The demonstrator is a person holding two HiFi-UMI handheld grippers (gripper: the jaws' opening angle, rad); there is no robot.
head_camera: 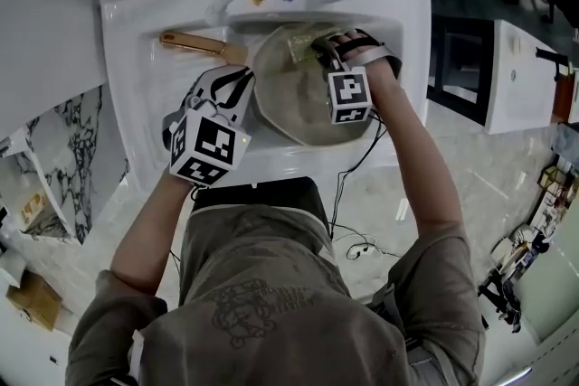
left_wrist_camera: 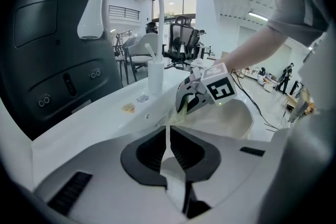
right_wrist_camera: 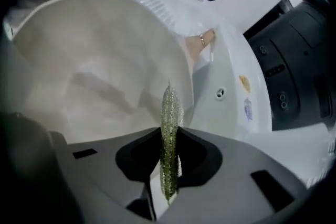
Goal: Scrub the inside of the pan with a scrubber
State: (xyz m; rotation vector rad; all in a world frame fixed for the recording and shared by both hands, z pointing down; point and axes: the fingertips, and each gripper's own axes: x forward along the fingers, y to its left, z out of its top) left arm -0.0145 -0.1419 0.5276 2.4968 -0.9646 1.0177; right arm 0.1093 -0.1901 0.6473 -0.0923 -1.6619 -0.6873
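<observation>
My right gripper (right_wrist_camera: 169,136) clenched the scrubber (right_wrist_camera: 171,107), the pan (right_wrist_camera: 89,71) just ahead; my left gripper (left_wrist_camera: 168,139) pinched its rim. Scrubbing seemed unfinished.

Left tool (head_camera: 242,90) and right tool (head_camera: 324,51) both clamp shut, arms outstretched.

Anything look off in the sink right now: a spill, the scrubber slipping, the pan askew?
Nothing stands out. The left gripper is shut on the rim of the pan, the right gripper pinches the scrubber between its jaws inside the pan, and no spill shows on the sink.
</observation>
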